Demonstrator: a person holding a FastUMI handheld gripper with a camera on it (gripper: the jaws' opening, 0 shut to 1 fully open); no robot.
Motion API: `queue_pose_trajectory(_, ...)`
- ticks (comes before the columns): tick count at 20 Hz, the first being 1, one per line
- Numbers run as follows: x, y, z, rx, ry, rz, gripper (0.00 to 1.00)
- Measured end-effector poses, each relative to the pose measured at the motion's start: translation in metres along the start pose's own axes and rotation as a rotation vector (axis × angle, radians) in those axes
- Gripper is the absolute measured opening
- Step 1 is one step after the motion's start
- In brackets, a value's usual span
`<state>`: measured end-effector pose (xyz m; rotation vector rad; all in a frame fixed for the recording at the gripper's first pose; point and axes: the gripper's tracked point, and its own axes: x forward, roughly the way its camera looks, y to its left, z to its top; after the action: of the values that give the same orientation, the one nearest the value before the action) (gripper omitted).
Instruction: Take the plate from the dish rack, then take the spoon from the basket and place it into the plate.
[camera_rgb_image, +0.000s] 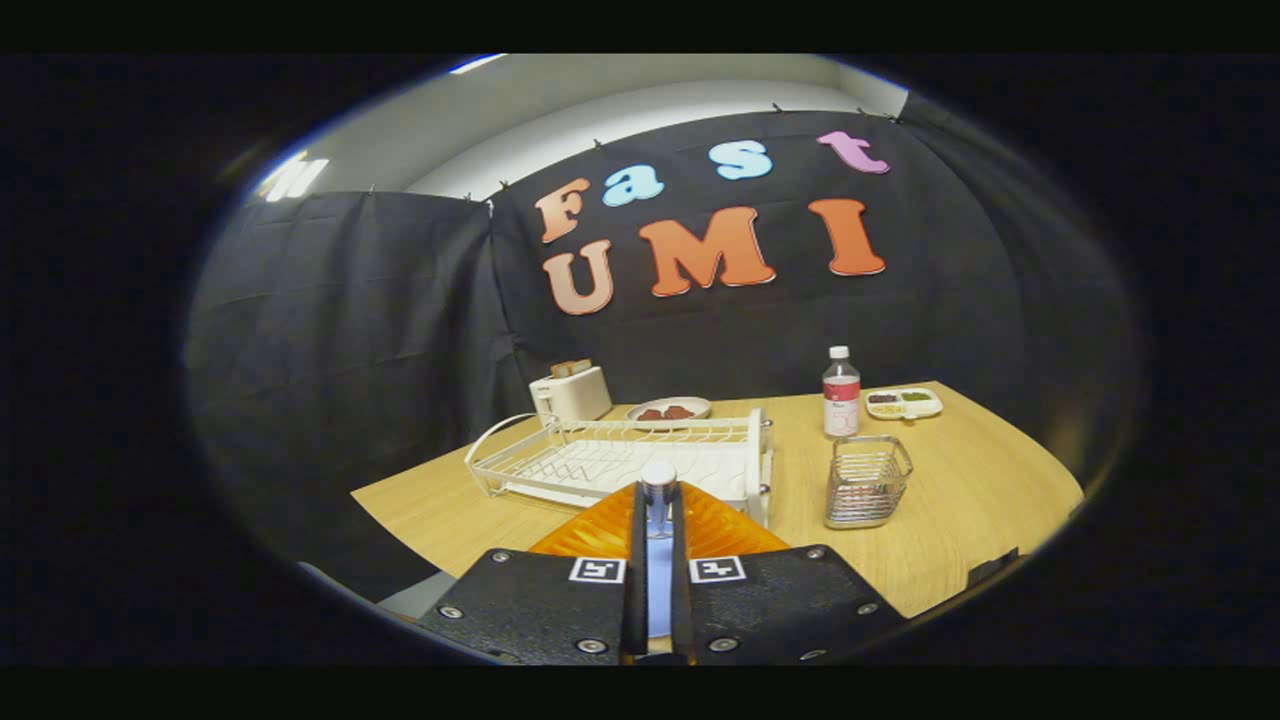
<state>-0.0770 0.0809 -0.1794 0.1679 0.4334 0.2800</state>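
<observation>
My gripper (658, 505) is shut on the spoon (658, 478). The spoon's pale blue shaft runs down the narrow gap between the two black fingers, and its round metal end sticks out just past the tips. Directly under the fingers lies the orange ribbed plate (590, 530) on the wooden table, mostly covered by them. Just beyond the plate stands the white wire dish rack (600, 460), which holds no dishes. The metal wire basket (866, 482) stands right of the rack and ahead of the right finger, with nothing showing inside it.
A white toaster (571, 392) and a plate of brown food (670, 409) sit behind the rack. A plastic bottle (841, 392) and a small divided tray (903, 402) stand at the back right. The table's front edge (400, 520) runs close on the left.
</observation>
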Motion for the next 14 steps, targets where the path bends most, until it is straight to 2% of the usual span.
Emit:
queue_pose_trajectory(3, 0.010, 0.009, -0.013, 0.011, 0.024, 0.030, 0.09)
queue_pose_trajectory(10, 0.025, 0.008, -0.042, 0.026, 0.072, 0.032, 0.09)
queue_pose_trajectory(14, 0.019, 0.005, -0.051, 0.046, 0.081, 0.043, 0.09)
